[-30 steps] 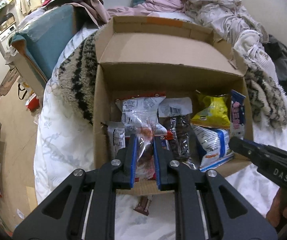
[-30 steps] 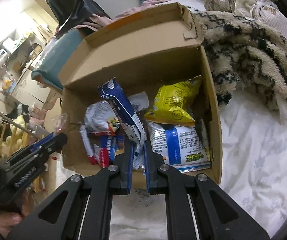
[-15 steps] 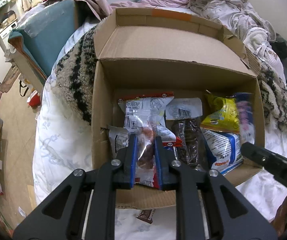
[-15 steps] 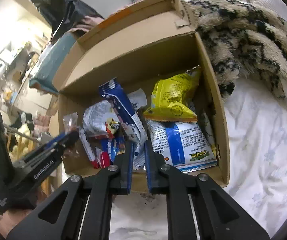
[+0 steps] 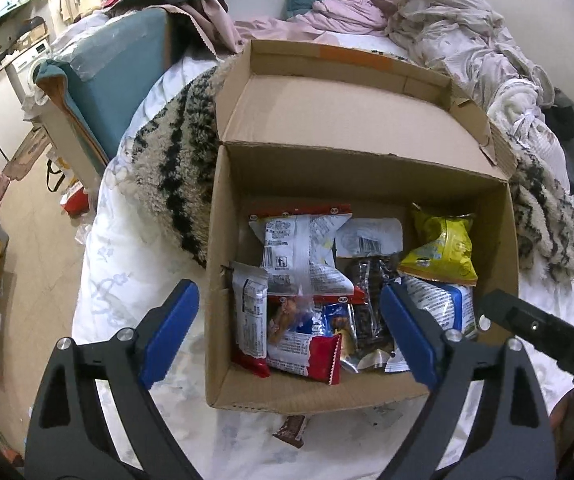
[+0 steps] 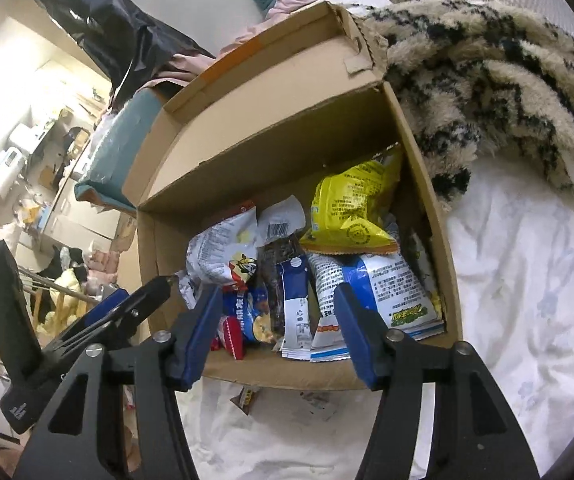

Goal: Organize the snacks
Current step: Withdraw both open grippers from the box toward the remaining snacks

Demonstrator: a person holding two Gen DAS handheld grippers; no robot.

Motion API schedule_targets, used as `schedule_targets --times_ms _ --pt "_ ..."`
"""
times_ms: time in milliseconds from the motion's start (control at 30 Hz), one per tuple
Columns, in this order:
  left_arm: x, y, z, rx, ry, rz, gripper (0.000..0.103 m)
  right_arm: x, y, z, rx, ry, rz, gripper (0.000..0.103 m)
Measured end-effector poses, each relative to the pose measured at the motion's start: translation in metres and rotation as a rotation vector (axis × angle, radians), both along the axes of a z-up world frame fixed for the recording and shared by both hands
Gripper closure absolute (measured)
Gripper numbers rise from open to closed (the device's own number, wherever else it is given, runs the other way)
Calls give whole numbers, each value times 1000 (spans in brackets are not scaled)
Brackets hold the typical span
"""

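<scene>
An open cardboard box (image 5: 327, 396) (image 6: 287, 376) on the bed holds several snack packets. My left gripper (image 5: 287, 292) hangs over its near left part with its jaws opening wide. A clear packet with a red end (image 5: 303, 344) lies loose in the box below them, untouched by the pads. My right gripper (image 6: 278, 294) is over the box's near edge, its jaws also opening. A blue-and-white packet (image 6: 295, 304) rests in the box between them, free of the pads. A yellow bag (image 5: 443, 244) (image 6: 351, 208) sits at the back right.
A small brown chocolate bar (image 5: 291, 432) (image 6: 247, 396) lies on the white sheet just in front of the box. A fuzzy cream-and-black blanket (image 5: 175, 168) (image 6: 487, 80) wraps round the box's sides. Piled clothes (image 5: 427, 20) lie behind, and a blue chair (image 5: 111, 80) stands at the left.
Both grippers were shut on packets held over the box. Both have now spread their jaws, and the clear packet and the blue-and-white packet have dropped in among the others.
</scene>
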State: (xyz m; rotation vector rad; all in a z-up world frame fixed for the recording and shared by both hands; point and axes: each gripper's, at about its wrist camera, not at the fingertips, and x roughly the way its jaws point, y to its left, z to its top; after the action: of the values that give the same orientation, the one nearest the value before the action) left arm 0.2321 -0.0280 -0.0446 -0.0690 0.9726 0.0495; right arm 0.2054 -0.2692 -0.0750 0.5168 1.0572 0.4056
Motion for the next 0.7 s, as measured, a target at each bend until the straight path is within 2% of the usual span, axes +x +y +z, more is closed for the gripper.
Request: schedule_targets --times_ms 267,433,700 --pt "-7 5 15 3 -22 4 13 -4 -7 7 5 -8 -9 42" --pt "-21 15 26 -61 -46 -8 13 -13 -8 12 2 -21 -10 42" --pt "-52 29 39 -55 -85 -18 13 -36 -10 20 -2 -14 -17 40"
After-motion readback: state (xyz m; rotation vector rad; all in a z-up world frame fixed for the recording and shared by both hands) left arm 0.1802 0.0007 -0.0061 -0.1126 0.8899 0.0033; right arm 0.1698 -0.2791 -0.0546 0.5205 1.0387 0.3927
